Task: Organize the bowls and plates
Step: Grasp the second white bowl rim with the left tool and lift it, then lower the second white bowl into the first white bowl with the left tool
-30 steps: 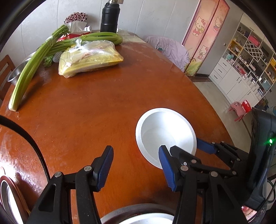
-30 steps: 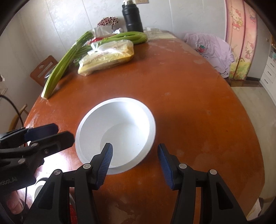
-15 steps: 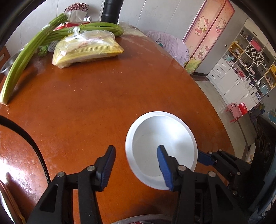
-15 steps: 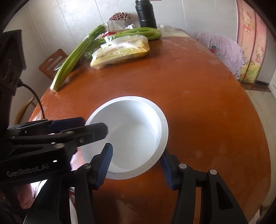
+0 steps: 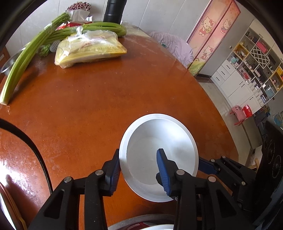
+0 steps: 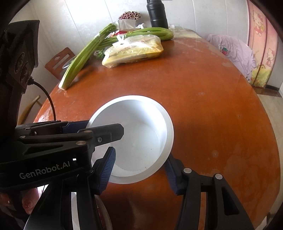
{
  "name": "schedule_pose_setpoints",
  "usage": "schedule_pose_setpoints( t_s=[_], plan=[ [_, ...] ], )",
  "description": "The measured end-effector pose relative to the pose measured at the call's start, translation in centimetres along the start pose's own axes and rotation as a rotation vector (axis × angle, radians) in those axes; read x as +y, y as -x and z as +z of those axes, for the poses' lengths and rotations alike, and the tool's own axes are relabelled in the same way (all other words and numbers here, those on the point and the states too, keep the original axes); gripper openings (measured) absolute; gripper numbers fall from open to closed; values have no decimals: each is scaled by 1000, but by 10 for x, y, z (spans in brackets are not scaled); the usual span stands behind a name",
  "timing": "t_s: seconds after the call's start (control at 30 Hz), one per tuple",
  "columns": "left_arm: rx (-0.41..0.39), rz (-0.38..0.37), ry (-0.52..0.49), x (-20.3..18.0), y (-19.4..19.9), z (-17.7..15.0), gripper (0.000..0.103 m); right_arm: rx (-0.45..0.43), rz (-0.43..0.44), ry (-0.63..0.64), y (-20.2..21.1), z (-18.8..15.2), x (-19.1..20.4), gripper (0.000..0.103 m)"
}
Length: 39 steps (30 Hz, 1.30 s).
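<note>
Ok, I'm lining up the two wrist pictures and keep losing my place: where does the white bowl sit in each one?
Left wrist view: the white bowl lies low and right of centre, its left wall between the left gripper fingers.
Right wrist view: it lies at centre, reaching down between the right gripper fingers.
Shared landmark: the yellow plastic bag at the table's far end, upper left in the left view, top centre in the right.

At the far end of the brown table (image 5: 109, 99), long green stalks (image 5: 23, 60) lie beside a clear bag of yellow food (image 5: 90, 47); a black flask (image 6: 156, 14) stands behind them, and lilac clothing (image 6: 235, 51) drapes a chair
</note>
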<state>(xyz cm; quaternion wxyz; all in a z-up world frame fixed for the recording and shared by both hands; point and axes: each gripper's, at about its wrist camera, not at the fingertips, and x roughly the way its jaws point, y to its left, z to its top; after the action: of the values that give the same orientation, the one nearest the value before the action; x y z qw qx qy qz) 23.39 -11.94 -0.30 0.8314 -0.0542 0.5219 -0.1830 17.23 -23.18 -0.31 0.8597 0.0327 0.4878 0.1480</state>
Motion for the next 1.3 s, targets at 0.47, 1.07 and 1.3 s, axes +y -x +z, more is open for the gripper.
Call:
schedule_pose_setpoints(
  t_s=[0.47, 1.07, 1.3],
  plan=[
    [-70, 2, -17, -7, 43, -14, 40, -60, -3, 27, 33, -8, 21, 57],
    [-141, 12, -29, -10, 89, -40, 40, -120, -4, 72, 68, -27, 52, 57],
    [-158, 14, -29, -10, 101, -51, 40, -131, -4, 88, 77, -33, 61, 57]
  ],
)
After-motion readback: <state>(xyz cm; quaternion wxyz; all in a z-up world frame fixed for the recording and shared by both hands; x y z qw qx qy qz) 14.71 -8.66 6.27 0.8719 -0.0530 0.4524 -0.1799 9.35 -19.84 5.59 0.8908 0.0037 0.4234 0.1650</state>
